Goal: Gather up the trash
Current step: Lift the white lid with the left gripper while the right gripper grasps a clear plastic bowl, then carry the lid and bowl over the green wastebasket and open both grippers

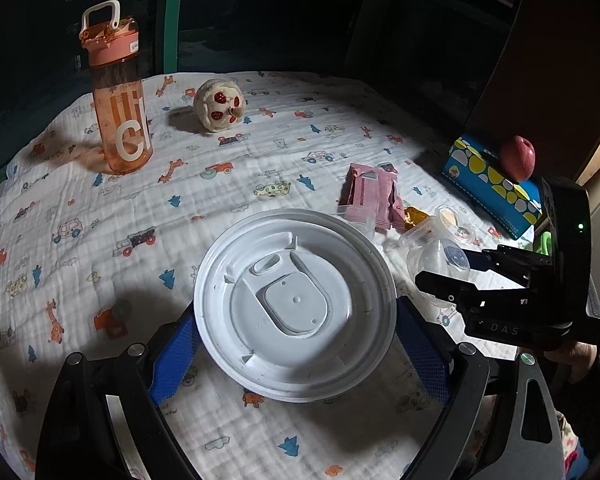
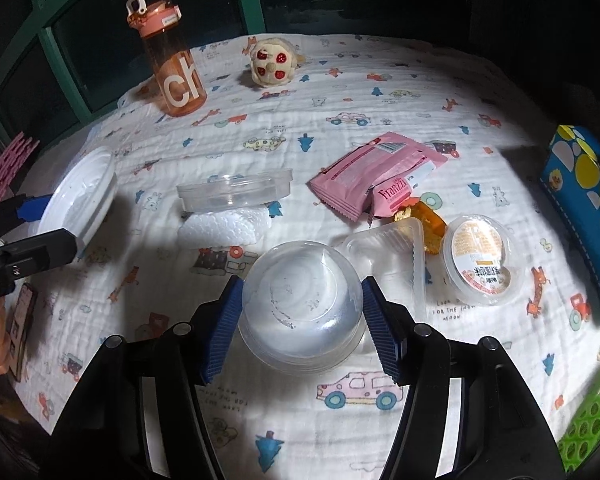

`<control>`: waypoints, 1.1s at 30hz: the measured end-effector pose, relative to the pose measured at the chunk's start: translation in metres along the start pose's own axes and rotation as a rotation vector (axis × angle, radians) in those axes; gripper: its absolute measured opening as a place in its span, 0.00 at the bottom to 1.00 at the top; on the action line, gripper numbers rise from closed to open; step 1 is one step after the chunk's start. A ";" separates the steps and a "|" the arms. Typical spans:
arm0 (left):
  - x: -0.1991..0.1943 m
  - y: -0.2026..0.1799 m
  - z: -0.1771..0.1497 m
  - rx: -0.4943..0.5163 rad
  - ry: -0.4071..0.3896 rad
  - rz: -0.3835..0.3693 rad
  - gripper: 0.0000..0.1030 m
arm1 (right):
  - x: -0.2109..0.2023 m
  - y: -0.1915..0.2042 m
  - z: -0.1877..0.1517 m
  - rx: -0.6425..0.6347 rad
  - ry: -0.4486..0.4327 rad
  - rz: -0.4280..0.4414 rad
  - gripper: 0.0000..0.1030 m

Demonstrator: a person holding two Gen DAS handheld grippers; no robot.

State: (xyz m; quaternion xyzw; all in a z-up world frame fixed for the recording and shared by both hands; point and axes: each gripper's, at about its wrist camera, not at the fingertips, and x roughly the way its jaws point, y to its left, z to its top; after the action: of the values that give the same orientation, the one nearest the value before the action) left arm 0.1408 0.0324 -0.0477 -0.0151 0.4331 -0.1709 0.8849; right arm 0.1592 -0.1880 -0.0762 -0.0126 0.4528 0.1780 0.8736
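Two grippers over print-cloth table [image 2: 380,92], dark room: left fingers [image 1: 172,360] pinching white lid [image 1: 296,304], right fingers [image 2: 224,328] pinching clear cup [image 2: 300,304].

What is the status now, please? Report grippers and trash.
Left gripper shut on white lid. Right gripper clamped on clear cup. Pink wrapper, sauce tub remain. Nothing in the way.

white lid [image 1: 296,304] sits flat-side up between my left pads. clear cup [image 2: 302,304], upside down, between my right pads. on the cloth: clear dish [image 2: 234,192], pink wrappers [image 2: 374,176], clear tray [image 2: 388,256], sealed tub [image 2: 482,266].
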 end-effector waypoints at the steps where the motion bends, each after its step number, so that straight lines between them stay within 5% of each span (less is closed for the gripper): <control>1: -0.001 -0.004 0.001 0.008 -0.002 -0.005 0.86 | -0.006 0.000 -0.001 0.007 -0.009 0.002 0.58; 11: -0.001 -0.065 0.010 0.098 -0.010 -0.085 0.86 | -0.078 -0.035 -0.034 0.128 -0.094 -0.055 0.58; 33: 0.027 -0.267 0.017 0.347 0.045 -0.335 0.86 | -0.193 -0.176 -0.147 0.450 -0.168 -0.345 0.58</control>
State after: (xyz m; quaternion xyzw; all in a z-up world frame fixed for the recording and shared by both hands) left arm 0.0920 -0.2295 -0.0116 0.0694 0.4080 -0.3875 0.8237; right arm -0.0010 -0.4380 -0.0333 0.1194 0.3980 -0.0776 0.9063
